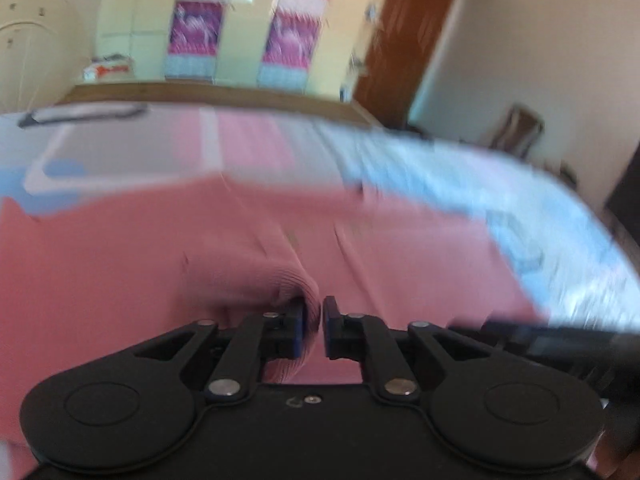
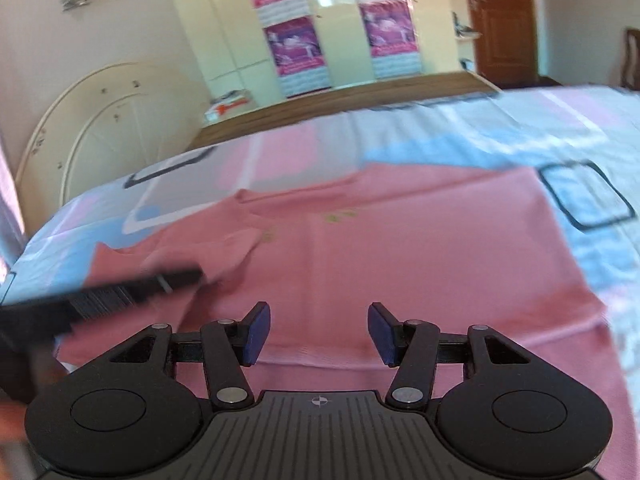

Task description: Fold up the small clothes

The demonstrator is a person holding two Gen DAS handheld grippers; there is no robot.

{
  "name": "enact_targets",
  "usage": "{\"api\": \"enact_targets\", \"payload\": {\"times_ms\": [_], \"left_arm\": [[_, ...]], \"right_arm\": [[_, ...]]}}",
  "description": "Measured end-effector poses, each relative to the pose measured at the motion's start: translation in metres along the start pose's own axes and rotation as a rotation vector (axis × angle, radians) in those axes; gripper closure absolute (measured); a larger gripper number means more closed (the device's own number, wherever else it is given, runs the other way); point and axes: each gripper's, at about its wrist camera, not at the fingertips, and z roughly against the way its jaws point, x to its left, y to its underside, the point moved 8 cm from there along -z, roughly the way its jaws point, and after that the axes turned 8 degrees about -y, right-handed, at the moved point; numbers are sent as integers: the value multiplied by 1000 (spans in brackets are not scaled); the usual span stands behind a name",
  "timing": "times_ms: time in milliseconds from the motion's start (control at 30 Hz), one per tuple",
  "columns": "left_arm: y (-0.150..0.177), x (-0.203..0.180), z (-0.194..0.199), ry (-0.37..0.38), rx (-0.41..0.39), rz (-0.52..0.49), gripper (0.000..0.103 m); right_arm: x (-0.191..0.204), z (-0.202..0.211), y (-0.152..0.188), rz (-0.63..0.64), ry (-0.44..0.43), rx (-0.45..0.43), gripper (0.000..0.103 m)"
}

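Note:
A pink knit garment [image 1: 400, 256] lies spread on a bed with a pink, blue and white patterned sheet [image 1: 480, 184]. My left gripper [image 1: 315, 320] is shut on a ribbed fold of the pink garment, and the bunched fabric rises just left of the pads. The left wrist view is blurred. In the right wrist view the same garment [image 2: 400, 248] lies flat, with a sleeve folded in at the left. My right gripper [image 2: 319, 332] hangs open over its near hem with nothing between the fingers. The left gripper shows there as a dark blur [image 2: 120, 292] at the left.
The sheet [image 2: 580, 128] stretches to the right and far side. A cream arched headboard [image 2: 100, 128] stands at the left, with a wooden ledge [image 2: 340, 100] behind the bed. A wardrobe with pink posters [image 2: 296, 44], a brown door [image 2: 504, 20] and a chair [image 1: 516, 128] line the walls.

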Motion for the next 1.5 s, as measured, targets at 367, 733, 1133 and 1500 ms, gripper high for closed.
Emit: {"api": "enact_targets", "payload": {"times_ms": [367, 733, 1133, 1500], "left_arm": [[3, 82, 80, -223, -105, 42, 22], [53, 163, 74, -406, 33, 125, 25], [52, 161, 56, -458, 16, 47, 31], [50, 159, 54, -438, -40, 76, 92]], "right_arm": [[35, -22, 1, 23, -143, 46, 43], [100, -83, 30, 522, 45, 95, 38], [27, -34, -25, 17, -84, -56, 88], [-69, -15, -2, -301, -63, -3, 47]]}}
